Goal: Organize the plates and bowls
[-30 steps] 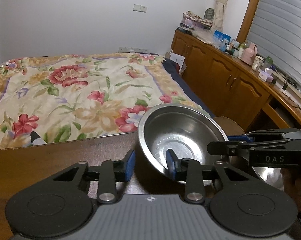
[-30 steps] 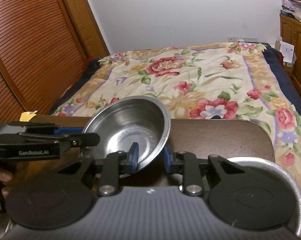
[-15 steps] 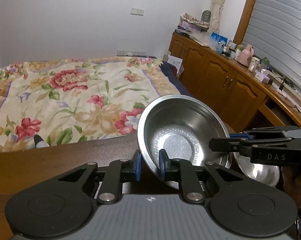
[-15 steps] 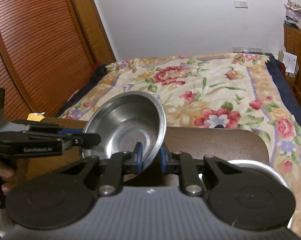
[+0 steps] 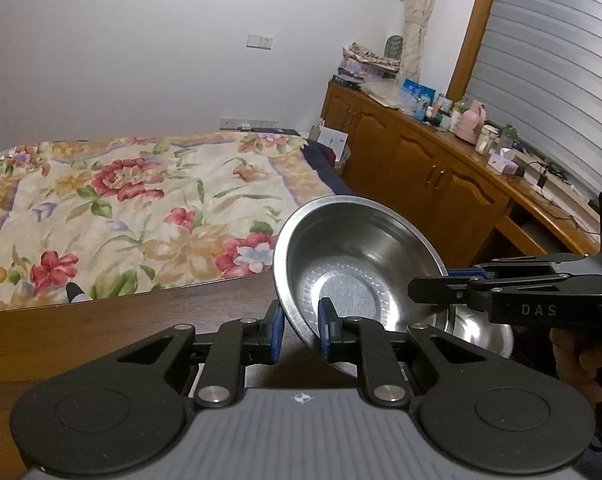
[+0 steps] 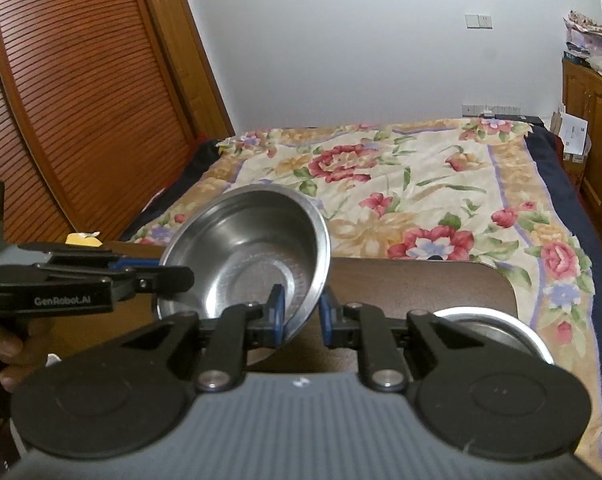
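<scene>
Gripping steel bowl [image 5: 353,268] rim, both jaws clamped on opposite sides; bowl tilted, opening facing cameras

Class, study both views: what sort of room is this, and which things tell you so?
Most likely a bedroom: a bed with a floral quilt, a louvred wooden wardrobe door and a cluttered wooden sideboard.

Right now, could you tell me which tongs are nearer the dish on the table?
Right. The right tongs grip the raised bowl just beside the dish; the left tongs grip the bowl's far rim.
</scene>
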The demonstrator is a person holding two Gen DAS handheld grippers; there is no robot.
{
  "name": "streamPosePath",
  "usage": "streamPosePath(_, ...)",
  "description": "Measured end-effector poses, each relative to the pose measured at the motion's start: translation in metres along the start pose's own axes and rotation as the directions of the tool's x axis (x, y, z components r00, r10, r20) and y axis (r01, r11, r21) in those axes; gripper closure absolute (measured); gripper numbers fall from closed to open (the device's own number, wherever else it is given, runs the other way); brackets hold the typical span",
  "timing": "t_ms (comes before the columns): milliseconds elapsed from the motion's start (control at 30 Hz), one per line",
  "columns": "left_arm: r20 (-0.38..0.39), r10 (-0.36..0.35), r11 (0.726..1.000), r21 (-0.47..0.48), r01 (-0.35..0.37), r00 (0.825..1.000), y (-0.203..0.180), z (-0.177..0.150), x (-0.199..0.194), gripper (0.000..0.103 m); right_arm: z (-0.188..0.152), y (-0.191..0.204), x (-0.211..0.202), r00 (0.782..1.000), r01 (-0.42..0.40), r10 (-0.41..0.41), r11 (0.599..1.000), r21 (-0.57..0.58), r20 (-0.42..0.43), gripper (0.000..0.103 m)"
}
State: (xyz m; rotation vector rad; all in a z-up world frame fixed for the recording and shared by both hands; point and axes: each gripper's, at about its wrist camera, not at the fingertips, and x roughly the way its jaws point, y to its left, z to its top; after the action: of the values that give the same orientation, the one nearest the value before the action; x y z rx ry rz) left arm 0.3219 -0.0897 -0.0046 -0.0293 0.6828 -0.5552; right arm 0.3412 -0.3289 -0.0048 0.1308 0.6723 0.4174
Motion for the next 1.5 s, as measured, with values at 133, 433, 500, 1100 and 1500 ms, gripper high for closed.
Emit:
streamPosePath(133,0.012,-0.004,1.000,0.011,0.004,1.000,-0.006,-0.004,-0.014,0.083,0.000,0.004,-0.010,1.000,0.003,-0.003,1.000,-0.008,0.013,0.084)
streamPosePath(433,0.037,-0.008,0.999,0.036,0.006,0.999,-0.015,-0.007,-0.042,0.083,-0.005,0.018,-0.032,0.999,0.008,-0.007,1.000,-0.024,0.035,0.084)
streamPosePath(500,0.043,-0.008,0.999,0.041,0.006,0.999,-0.016,-0.009,-0.048,0.083,-0.006,0.020,-0.037,0.999,0.004,-0.003,1.000,-0.024,0.040,0.084)
streamPosePath(1100,0.019,-0.026,0.999,0.027,0.025,0.999,-0.029,-0.053,-0.088,0.086,-0.042,0.036,-0.063,0.999,-0.024,0.024,1.000,0.000,0.025,0.094)
streamPosePath(1500,0.003,-0.054,0.997,0.046,0.054,0.999,-0.042,-0.084,-0.111,0.086,-0.070,0.049,-0.077,0.999,-0.049,0.050,0.999,0.022,-0.010,0.094)
